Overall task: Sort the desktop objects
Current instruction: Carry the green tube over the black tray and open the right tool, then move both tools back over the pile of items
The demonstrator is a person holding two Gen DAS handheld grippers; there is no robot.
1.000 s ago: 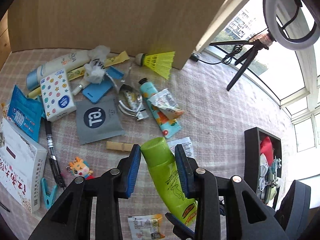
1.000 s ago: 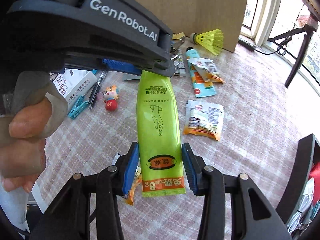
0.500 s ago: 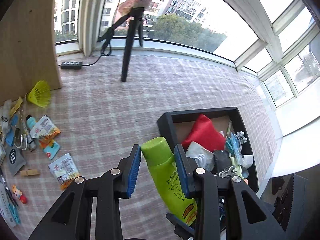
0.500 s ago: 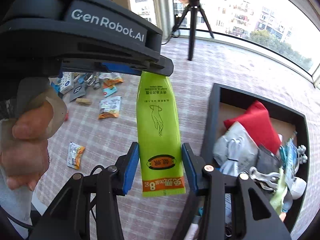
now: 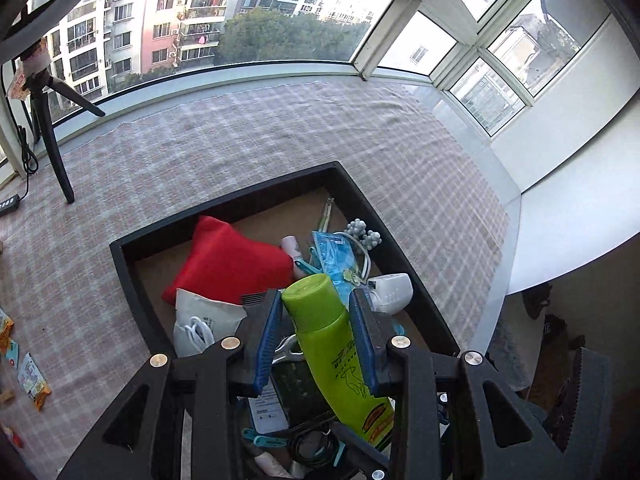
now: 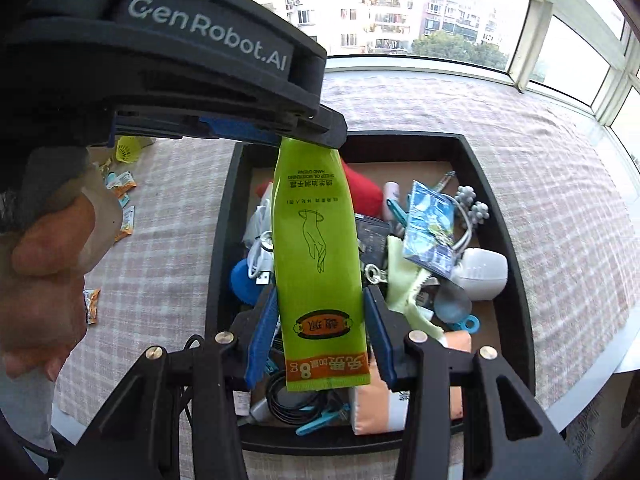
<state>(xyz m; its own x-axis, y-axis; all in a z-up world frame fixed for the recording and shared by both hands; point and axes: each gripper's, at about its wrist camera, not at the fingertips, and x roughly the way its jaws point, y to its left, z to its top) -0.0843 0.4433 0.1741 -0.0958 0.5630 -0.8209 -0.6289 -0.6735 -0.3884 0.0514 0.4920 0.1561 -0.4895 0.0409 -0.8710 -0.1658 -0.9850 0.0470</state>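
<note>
A lime-green hand-cream tube (image 5: 336, 356) hangs in the air between both grippers. My left gripper (image 5: 316, 320) is shut on its cap end. My right gripper (image 6: 320, 320) is shut on the flat crimped end of the tube (image 6: 316, 240). In the right wrist view the left gripper's fingers hide the cap, and a person's hand (image 6: 44, 272) holds that gripper's handle. Under the tube lies a black tray (image 5: 224, 200) (image 6: 400, 140), crowded with a red pouch (image 5: 228, 264), a blue packet (image 6: 428, 224), clips, cables and a white round thing (image 6: 484, 272).
The tray sits on a checked cloth (image 5: 280, 132) near the table's right edge (image 5: 516, 240). Snack packets (image 5: 34, 376) (image 6: 124, 184) and a yellow shuttlecock (image 6: 128, 148) lie far left. A black tripod (image 5: 52, 136) and a power strip (image 5: 10, 202) stand by the window.
Both grippers have carried the green tube to the right, from over the scattered clutter to over the black tray. Their hold on the tube looks the same.
</note>
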